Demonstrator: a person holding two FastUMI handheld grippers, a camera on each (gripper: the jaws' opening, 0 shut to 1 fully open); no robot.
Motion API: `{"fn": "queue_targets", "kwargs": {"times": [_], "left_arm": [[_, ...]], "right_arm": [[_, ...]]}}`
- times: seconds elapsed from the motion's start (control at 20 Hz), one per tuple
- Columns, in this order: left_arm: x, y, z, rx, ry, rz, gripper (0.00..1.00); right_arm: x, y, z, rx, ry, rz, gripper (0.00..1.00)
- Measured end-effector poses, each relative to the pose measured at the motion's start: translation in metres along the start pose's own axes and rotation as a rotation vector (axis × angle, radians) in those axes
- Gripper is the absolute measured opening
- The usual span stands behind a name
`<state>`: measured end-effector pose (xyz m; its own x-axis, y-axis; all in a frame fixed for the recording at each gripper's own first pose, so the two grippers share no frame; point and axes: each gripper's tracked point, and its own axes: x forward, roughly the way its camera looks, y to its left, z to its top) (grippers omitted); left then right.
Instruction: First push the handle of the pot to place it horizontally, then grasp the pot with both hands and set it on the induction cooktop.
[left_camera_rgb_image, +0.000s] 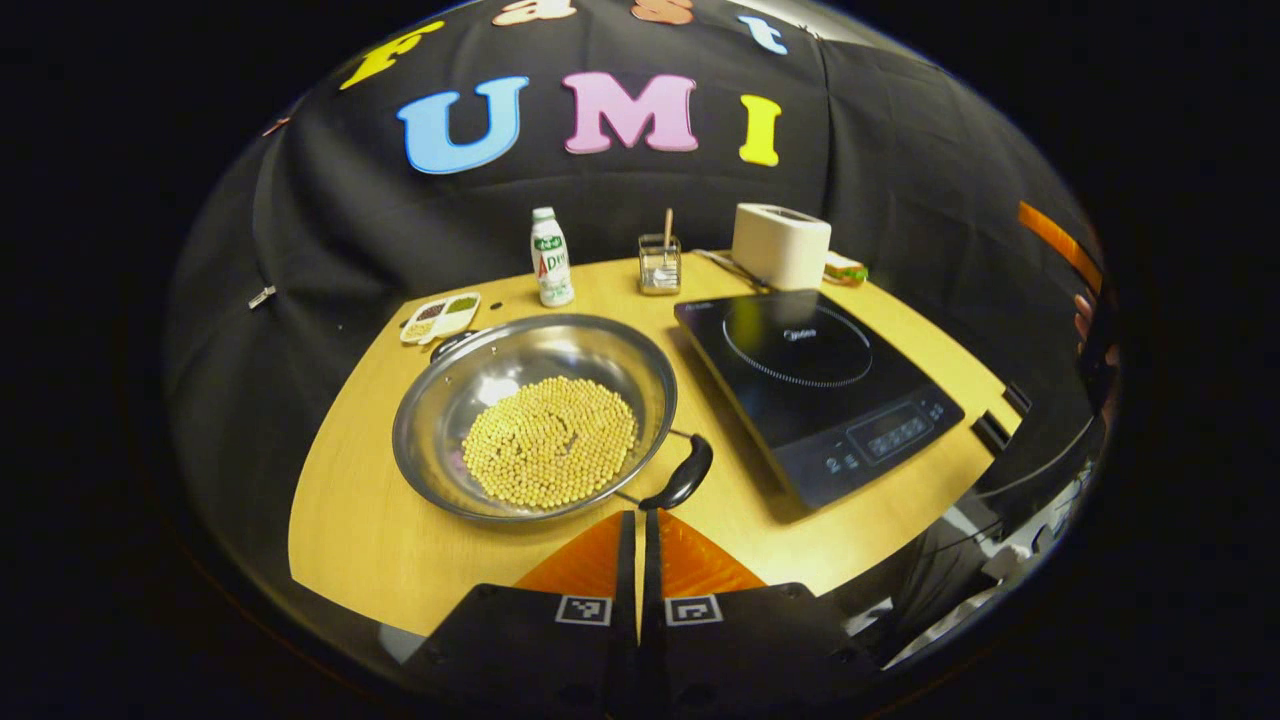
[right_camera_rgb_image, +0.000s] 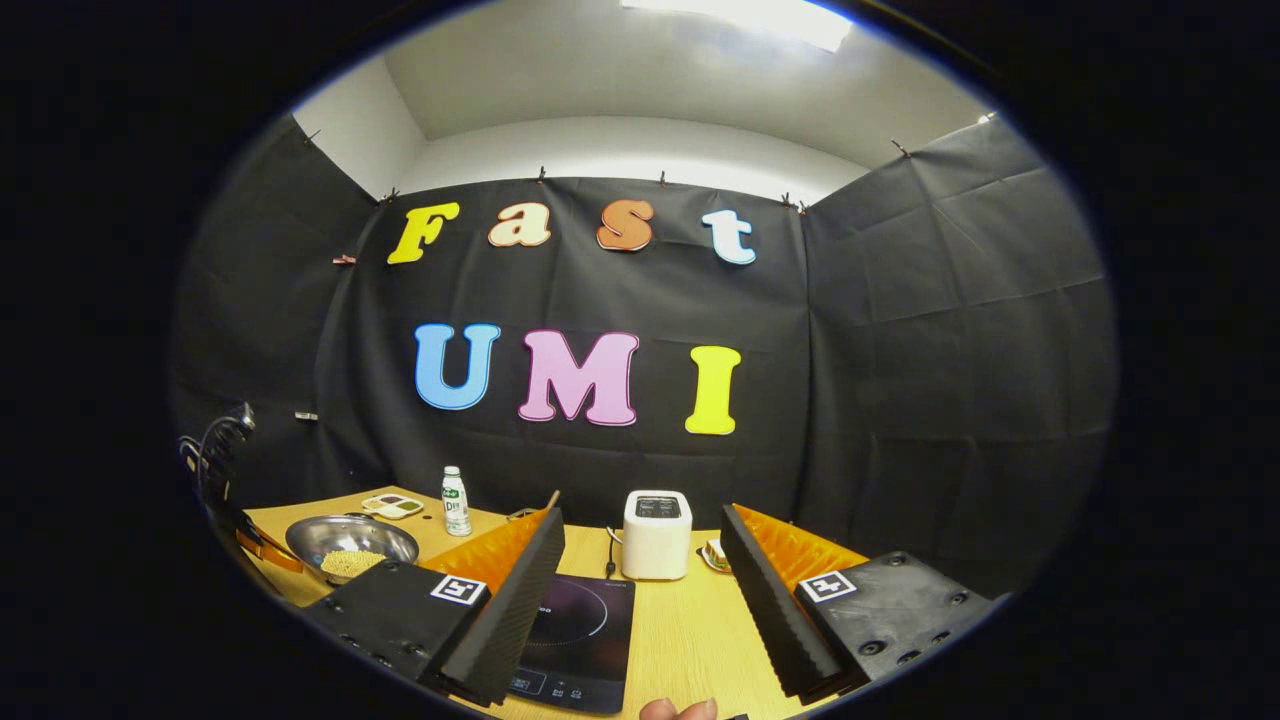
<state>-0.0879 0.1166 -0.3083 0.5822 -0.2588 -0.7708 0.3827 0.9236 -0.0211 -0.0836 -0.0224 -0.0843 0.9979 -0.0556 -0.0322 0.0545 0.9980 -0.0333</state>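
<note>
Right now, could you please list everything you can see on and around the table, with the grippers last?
Table: one, light wood, under everything.
Pot: one, silver, on the table left of the cooktop, holding yellow beans.
Pot handle: one, black, at the pot's near right rim.
Induction cooktop: one, black, right of the pot.
Bottle: one, white with a green cap, behind the pot.
Divided dish: one, pale, far left.
Glass holder: one, clear with a stick in it, at the back.
Toaster: one, white, behind the cooktop.
Left gripper: black with orange fingers, shut, tips just short of the handle.
Right gripper: black with orange fingers, open, above the cooktop.
</note>
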Motion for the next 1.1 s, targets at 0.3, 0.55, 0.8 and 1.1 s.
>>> {"fn": "queue_targets", "kwargs": {"times": [0.3,0.55,0.8,1.1], "left_arm": [[0.037,0.019,-0.015,0.008,0.143,0.008,0.05],[0.057,0.009,-0.010,0.005,0.173,0.001,0.05],[0.071,-0.005,0.005,0.020,0.171,0.007,0.05],[0.093,-0.022,0.028,0.025,0.150,0.012,0.05]], "right_arm": [[0.000,-0.004,-0.005,-0.004,0.010,-0.001,0.98],[0.002,-0.011,-0.009,0.007,0.018,-0.013,0.98],[0.003,-0.015,-0.015,0.005,0.032,-0.018,0.98],[0.004,-0.023,-0.024,-0.011,0.051,-0.021,0.98]]}}
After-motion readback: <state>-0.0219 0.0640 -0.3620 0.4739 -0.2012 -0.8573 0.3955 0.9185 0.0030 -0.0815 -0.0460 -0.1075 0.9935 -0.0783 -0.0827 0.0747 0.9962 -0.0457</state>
